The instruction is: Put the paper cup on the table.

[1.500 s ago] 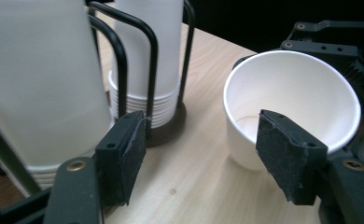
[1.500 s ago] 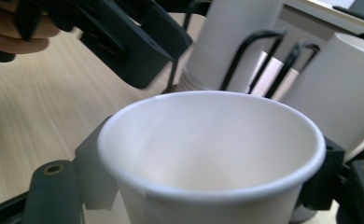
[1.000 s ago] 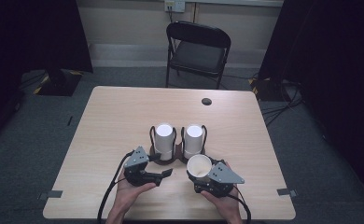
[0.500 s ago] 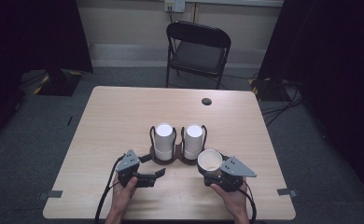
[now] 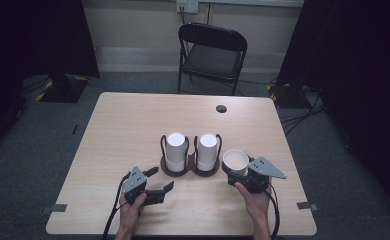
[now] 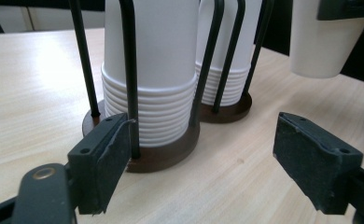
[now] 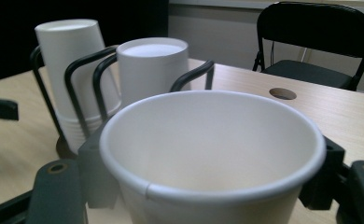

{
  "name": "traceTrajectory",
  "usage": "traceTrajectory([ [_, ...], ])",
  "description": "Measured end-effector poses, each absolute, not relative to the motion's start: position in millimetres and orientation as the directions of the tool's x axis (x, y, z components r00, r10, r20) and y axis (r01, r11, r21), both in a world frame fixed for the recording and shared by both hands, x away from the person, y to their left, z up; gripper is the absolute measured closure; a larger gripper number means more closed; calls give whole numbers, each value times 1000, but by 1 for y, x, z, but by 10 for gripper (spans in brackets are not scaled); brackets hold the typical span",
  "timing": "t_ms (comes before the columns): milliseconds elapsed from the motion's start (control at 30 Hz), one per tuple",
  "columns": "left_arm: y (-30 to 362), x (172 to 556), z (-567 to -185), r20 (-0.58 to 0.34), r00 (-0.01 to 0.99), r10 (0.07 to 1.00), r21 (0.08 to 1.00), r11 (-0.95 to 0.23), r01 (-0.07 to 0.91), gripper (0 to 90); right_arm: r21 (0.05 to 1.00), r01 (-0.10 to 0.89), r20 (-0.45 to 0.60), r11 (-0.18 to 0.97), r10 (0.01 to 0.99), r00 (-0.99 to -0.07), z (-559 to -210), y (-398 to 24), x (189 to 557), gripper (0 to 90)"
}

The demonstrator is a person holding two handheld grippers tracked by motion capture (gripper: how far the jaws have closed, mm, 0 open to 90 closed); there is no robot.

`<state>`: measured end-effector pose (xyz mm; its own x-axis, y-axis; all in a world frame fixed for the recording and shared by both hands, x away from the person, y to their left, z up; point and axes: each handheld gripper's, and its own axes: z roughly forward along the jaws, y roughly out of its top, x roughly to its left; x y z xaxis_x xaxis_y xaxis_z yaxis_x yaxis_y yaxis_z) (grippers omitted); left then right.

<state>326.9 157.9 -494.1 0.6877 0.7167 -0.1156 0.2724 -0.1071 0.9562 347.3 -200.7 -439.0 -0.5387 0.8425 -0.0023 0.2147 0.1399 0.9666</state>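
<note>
High view: we log a wooden table with two stacks of upturned white cups in a twin wire holder at centre. At 4 o'clock from the holder we find the right gripper, jaws clamped on a single paper cup, mouth up, just beside the right stack. At 8 o'clock we find the left gripper, jaws wide apart, nothing between them; they have just been opening. Against the frame a second back, we note the cup carried from in front of the holder out to its right, and the left gripper drawn back from the left stack toward the near edge. At 12 o'clock beyond the table stands a black folding chair.

Left gripper view: we see both pads spread, the left stack and holder base ahead, no contact. The held cup hangs at 1 o'clock.

Right gripper view: we see the cup gripped between both jaws, the two stacks at 10 and 11 o'clock, the chair at 1 o'clock
</note>
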Motion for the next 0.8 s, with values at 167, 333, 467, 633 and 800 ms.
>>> traceTrajectory([
  [167, 151, 323, -495, -71, 664, 745, 958, -134, 252, 180, 973, 214, 39, 83, 859, -511, -438, -206, 360, 246],
  [333, 151, 323, -495, -68, 657, 750, 958, -135, 252, 178, 976, 204, 38, 74, 868, -495, -433, -207, 375, 246],
  [467, 148, 317, -496, -14, 636, 772, 965, -155, 209, 156, 977, 194, 20, 84, 876, -481, -429, -208, 384, 246],
  [633, 153, 316, -496, -45, 630, 775, 975, -103, 197, 155, 978, 190, 6, 90, 891, -453, -425, -214, 396, 244],
  [800, 154, 314, -497, -46, 618, 784, 979, -86, 182, 154, 977, 188, -8, 97, 904, -427, -428, -218, 410, 242],
])
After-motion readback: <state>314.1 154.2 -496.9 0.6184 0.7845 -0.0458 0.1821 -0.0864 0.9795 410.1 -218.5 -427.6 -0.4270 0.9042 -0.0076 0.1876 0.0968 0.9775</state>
